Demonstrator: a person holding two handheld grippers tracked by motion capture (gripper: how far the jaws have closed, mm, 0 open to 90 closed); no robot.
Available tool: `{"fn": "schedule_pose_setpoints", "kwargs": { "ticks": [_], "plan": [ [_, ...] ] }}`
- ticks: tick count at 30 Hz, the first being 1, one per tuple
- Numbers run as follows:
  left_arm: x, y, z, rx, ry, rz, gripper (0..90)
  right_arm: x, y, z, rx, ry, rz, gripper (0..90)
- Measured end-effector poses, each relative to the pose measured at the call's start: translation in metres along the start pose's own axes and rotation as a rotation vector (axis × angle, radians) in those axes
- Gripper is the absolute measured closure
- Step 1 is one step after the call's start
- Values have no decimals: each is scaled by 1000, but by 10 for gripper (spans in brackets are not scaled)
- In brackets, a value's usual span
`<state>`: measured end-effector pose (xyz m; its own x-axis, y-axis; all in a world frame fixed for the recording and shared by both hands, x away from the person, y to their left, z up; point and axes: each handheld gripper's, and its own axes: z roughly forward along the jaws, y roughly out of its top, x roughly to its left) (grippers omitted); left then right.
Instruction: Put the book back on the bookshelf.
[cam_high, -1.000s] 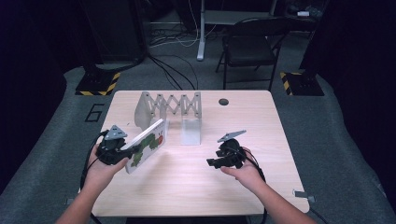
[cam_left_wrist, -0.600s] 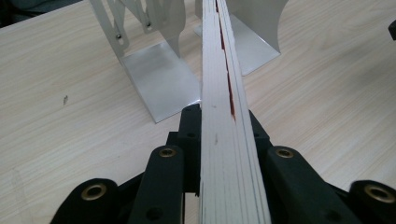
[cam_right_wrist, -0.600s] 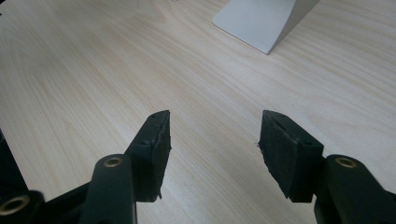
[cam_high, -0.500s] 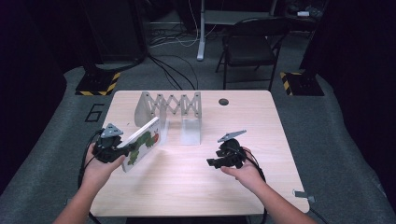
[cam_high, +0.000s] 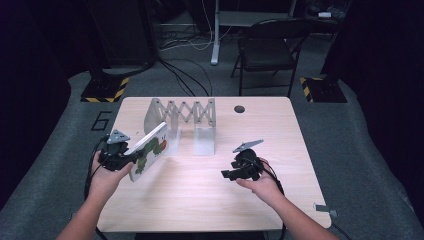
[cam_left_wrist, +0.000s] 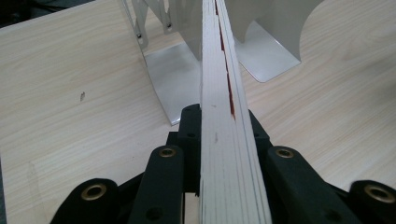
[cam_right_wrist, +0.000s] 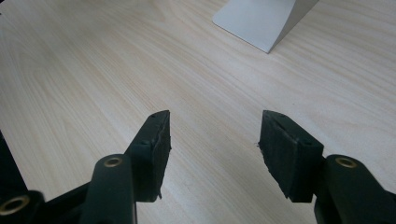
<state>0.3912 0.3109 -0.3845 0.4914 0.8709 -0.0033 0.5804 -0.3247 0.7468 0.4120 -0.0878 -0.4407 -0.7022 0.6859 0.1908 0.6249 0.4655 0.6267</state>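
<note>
Two black jaws of the left gripper (cam_left_wrist: 219, 154) pinched on the fore-edge of a thin white picture book with a green caterpillar cover (cam_high: 150, 150), lifted above the pale wooden table (cam_high: 200, 200); judged mid-carry toward the white expanding metal book rack (cam_high: 185, 112); next, probably aiming the edge between two dividers; slot choice unclear, cover mostly cut off. Right gripper (cam_right_wrist: 212, 140) spread wide, idle, holding nothing.

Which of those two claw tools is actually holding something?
The left gripper, at the left of the high view: its jaws are clamped on the edge of a picture book. The right gripper has its jaws spread apart over bare table.
</note>
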Motion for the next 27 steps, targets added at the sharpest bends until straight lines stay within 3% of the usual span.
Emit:
{"fn": "schedule_pose_setpoints", "kwargs": {
  "ticks": [6,9,27],
  "plan": [
    [1,3,7,-10,24,-13,756,0,0,0,4,3,10,432],
    [2,5,8,9,21,-10,755,0,0,0,-3,2,-5,432],
    [1,18,26,2,49,-29,756,-1,0,0,-1,5,-2,433]
  ]
}}
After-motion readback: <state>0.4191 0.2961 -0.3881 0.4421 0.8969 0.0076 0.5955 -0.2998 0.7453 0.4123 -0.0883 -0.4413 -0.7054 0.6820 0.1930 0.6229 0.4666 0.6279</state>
